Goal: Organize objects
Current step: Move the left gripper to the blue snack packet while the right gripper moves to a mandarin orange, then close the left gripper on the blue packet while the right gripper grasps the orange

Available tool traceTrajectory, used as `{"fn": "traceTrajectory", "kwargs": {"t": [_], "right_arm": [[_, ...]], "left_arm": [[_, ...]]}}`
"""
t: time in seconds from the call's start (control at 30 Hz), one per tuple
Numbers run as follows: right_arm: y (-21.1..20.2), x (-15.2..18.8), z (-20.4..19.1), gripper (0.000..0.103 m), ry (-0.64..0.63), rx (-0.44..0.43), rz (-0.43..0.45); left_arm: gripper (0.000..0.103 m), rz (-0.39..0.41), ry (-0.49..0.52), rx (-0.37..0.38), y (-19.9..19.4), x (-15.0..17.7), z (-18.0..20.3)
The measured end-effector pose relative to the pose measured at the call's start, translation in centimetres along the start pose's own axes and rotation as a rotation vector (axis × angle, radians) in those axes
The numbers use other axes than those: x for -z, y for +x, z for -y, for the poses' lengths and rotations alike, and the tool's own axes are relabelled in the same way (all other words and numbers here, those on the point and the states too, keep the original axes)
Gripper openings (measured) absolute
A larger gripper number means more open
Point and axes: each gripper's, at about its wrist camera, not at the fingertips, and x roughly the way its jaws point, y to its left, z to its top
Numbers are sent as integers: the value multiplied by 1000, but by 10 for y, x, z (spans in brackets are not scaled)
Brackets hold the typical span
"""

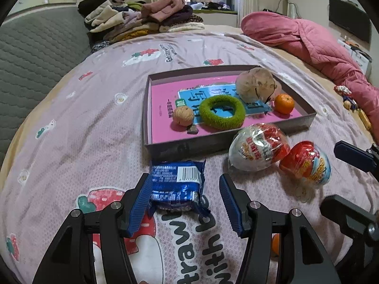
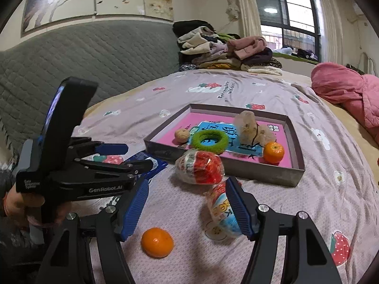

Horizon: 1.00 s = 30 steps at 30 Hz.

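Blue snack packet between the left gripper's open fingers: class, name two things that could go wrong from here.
1. The blue snack packet touches only one pad of the left gripper; closing may skew or crush it.
2. The wrapped eggs and loose orange lie on soft bedding by the right gripper; a nudge could roll them.

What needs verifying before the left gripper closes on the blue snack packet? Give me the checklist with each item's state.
1. Left gripper open around the blue snack packet: ok, a finger on each side.
2. Pad contact: left pad touches the wrapper, right pad stands apart; not ok yet.
3. Packet free of neighbours: ok, the white-and-red egg lies apart to its right.
4. Room in the grey box: ok, bare pink floor left of the walnut.
5. Right gripper out of the way: ok, open over the loose orange.
6. Grip depth on the packet: cannot tell.
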Motion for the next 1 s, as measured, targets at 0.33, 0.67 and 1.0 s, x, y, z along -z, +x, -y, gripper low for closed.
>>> {"fn": "traceTrajectory", "kwargs": {"t": [0.33, 0.67, 1.0], "right_arm": [[14, 15, -18, 67, -59, -55, -71], [22, 24, -18, 67, -58, -75, -114], [32, 38, -24, 67, -105, -82, -172]], "left_arm": [[60, -36, 0, -11, 9, 8, -7], [60, -50, 0, -5, 13, 9, -6], [60, -74, -15, -17, 22, 9, -8]]}}
